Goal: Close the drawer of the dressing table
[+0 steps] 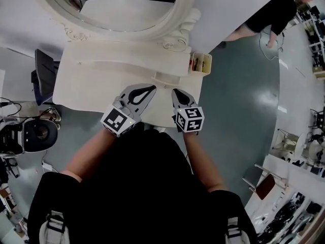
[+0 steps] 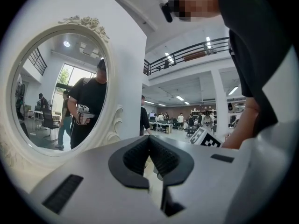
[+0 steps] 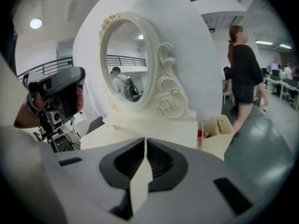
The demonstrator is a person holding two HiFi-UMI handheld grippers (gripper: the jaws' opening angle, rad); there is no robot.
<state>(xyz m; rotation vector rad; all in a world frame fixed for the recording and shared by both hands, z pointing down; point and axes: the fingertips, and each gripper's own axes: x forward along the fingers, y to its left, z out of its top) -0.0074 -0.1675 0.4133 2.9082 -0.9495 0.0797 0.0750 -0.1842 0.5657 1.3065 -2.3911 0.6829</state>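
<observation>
The white dressing table (image 1: 96,88) with its oval mirror (image 1: 117,6) stands right in front of me. A small cream open-topped compartment (image 1: 201,63) with a divider and red items sticks out at the right end of the mirror base; it also shows in the right gripper view (image 3: 217,133). I cannot tell whether it is the drawer. My left gripper (image 1: 152,88) hovers over the tabletop near its front edge, jaws shut and empty (image 2: 149,139). My right gripper (image 1: 175,91) is just beside it, tilted down, shut on nothing (image 3: 145,141).
A dark office chair (image 1: 43,75) stands at the table's left end, with camera gear (image 1: 25,136) on the floor nearer me. A person in black (image 1: 269,14) walks at the far right. Shelving and desks (image 1: 294,187) line the right side.
</observation>
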